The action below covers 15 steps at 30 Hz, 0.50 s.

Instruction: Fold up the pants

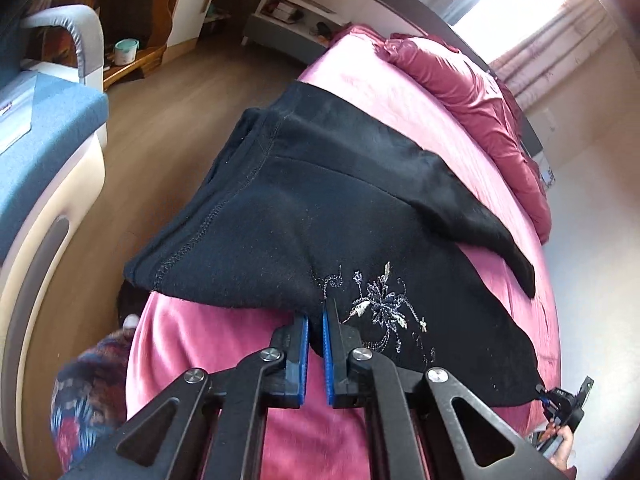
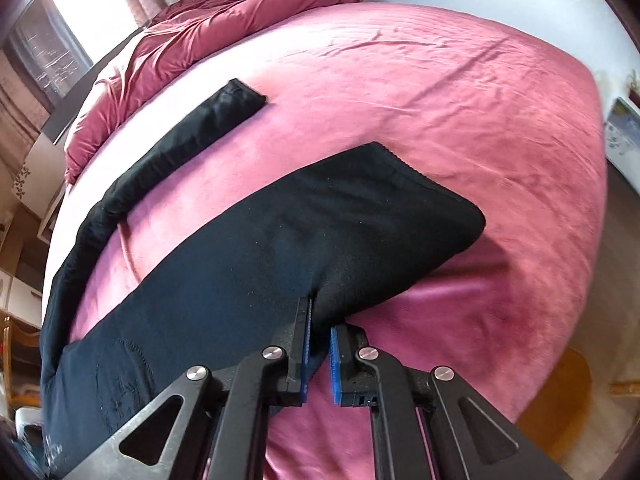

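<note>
Black pants [image 1: 300, 200] with a silver embroidered flower [image 1: 380, 304] lie spread on the pink bed [image 1: 400, 92]. My left gripper [image 1: 316, 312] is shut on their near edge, beside the embroidery, and the cloth rises into a peak there. In the right wrist view one leg [image 2: 320, 224] runs across the pink bed [image 2: 440, 100], and my right gripper [image 2: 320, 316] is shut on its near edge, which is lifted off the sheet. The other leg [image 2: 224, 116] lies flat farther back. The right gripper [image 1: 560, 400] also shows small in the left wrist view, at the pants' corner.
A crumpled red duvet [image 1: 480, 92] is heaped along the bed's far side [image 2: 192, 28]. A blue-cushioned seat [image 1: 40, 140] and wooden shelves [image 1: 132, 20] stand across the wood floor [image 1: 168, 112]. A person's patterned clothing [image 1: 92, 392] is at the bed's near edge.
</note>
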Motion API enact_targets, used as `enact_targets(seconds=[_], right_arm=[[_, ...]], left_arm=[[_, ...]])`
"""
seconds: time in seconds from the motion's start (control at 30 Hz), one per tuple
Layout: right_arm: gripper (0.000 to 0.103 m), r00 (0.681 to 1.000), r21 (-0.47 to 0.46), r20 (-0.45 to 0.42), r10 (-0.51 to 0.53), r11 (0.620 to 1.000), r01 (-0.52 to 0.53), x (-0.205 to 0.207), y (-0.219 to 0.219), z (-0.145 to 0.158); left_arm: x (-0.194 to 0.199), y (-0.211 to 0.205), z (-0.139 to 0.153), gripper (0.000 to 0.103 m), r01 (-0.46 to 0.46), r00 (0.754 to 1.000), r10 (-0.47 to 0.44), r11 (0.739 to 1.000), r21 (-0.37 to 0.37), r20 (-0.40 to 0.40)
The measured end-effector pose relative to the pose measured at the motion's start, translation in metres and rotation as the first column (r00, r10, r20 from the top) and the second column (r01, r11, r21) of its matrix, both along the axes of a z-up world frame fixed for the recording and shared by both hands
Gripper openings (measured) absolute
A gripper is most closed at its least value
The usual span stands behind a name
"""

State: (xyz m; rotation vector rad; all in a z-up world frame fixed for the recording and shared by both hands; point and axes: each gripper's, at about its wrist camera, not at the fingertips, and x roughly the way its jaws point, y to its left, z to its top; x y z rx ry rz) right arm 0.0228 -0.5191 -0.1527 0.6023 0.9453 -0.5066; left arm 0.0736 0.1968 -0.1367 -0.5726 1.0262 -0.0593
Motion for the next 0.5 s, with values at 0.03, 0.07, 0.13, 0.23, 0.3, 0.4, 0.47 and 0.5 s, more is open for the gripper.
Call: enact_targets(seconds=[0.03, 0.07, 0.13, 0.23, 0.3, 0.4, 0.47, 0.5], right_arm=[[0.007, 1.0, -0.01, -0.013, -0.006, 1.0, 0.006, -0.008, -0.003, -0.001], [0.007, 1.0, -0.016, -0.021, -0.011, 1.0, 0.011, -0.013, -0.005, -0.002], [0.007, 0.998, -0.015, -0.048, -0.035, 0.999, 0.035, -0.025, -0.013, -0.008], [0.007, 0.996, 0.003, -0.075, -0.045, 0.999, 0.046, -0.031, -0.018, -0.02], [0.009, 0.996, 0.023, -0.072, -0.046, 0.999, 0.048, -0.034, -0.019, -0.023], [0.034, 0.992, -0.019, -0.095, -0.077, 0.997, 0.075, -0.037, -0.02, -0.017], [0.055, 0.987, -0.11, -0.104, -0.126, 0.987, 0.114, -0.044, -0.02, -0.002], [0.058, 0.987, -0.14, -0.085, -0.135, 0.983, 0.122, -0.047, -0.019, 0.006]], left_arm=[[-0.007, -0.002, -0.002, 0.006, 0.011, 1.0, -0.011, 1.0, -0.003, -0.02], [-0.013, -0.003, -0.004, 0.006, 0.019, 0.999, -0.019, 1.0, -0.008, -0.038], [-0.021, -0.01, -0.011, 0.006, 0.048, 0.996, -0.047, 0.999, 0.007, -0.081], [-0.024, -0.014, -0.03, 0.01, 0.066, 0.977, -0.064, 0.998, 0.007, -0.205], [-0.023, -0.007, -0.033, 0.017, 0.036, 0.972, -0.035, 0.999, 0.004, -0.232], [-0.024, 0.01, -0.024, 0.025, -0.013, 0.972, 0.012, 1.0, -0.003, -0.234], [-0.027, 0.026, -0.015, 0.025, -0.036, 0.971, 0.035, 0.999, -0.002, -0.237], [-0.03, 0.032, -0.01, 0.025, -0.046, 0.972, 0.045, 0.999, 0.002, -0.23]])
